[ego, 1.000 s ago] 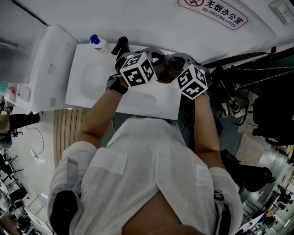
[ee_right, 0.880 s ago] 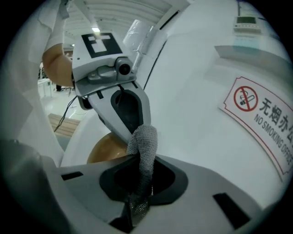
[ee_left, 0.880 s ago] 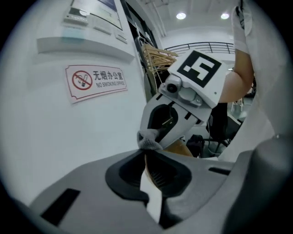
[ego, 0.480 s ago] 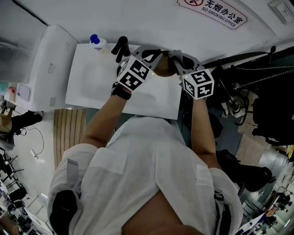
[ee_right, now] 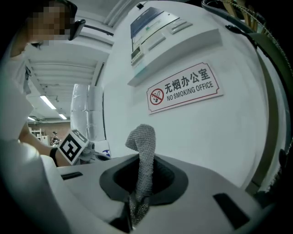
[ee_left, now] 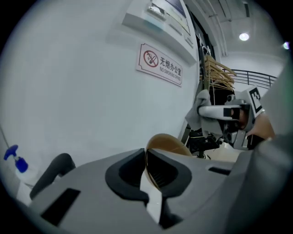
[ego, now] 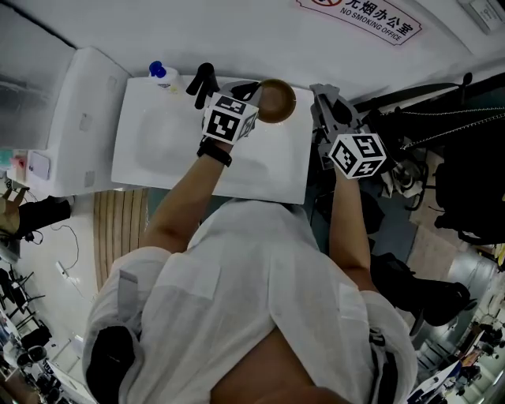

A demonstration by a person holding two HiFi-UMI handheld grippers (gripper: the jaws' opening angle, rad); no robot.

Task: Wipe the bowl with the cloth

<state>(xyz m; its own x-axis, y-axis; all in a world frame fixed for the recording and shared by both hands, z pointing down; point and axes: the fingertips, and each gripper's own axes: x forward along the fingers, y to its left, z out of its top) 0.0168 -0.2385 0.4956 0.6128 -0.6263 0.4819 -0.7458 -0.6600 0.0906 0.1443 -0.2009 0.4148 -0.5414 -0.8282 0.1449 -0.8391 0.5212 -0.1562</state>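
The head view looks steeply down from above the person onto the counter and wall. The 2 gripper views sit close behind their own jaws, facing up the wall. All 3 views share the no-smoking sign. The left gripper view also catches the right gripper; the right gripper view catches the marker cube on the left gripper.

White basin, black faucet, blue-capped bottle — no-smoking sign on wall
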